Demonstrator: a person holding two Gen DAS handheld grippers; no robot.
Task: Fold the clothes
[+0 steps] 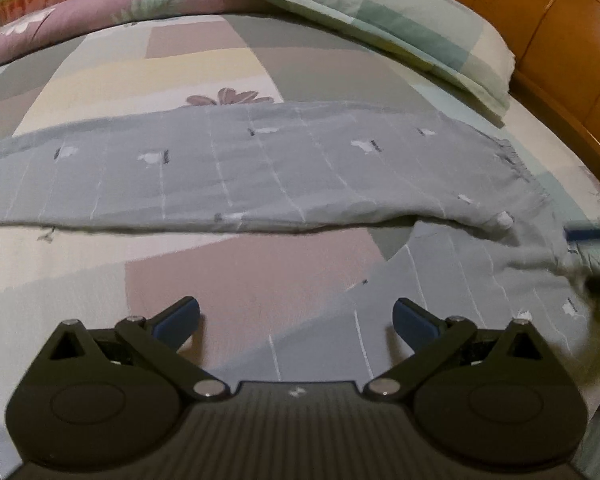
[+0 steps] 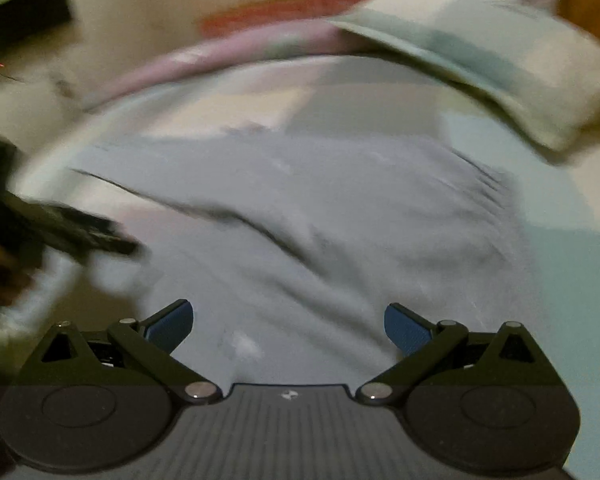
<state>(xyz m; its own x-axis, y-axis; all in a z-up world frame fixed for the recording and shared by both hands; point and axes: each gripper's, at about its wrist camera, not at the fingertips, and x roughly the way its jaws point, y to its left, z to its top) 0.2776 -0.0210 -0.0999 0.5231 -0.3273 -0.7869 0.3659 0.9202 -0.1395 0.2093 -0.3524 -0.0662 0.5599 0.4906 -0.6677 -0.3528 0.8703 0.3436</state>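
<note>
grey trousers (image 1: 260,168): thin soft cloth, pale stitched lines, spread across bed (image 1: 240,276) middle | left gripper (image 1: 296,320): fingers wide, holding nothing | right gripper (image 2: 288,322): wide, over cloth | right view blurred, pillow (image 1: 380,20) toward head edge

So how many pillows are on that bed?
1 that I can see: a pale green and cream checked pillow lying at the head of the bed by the orange wooden headboard. Others may lie outside the views.
</note>
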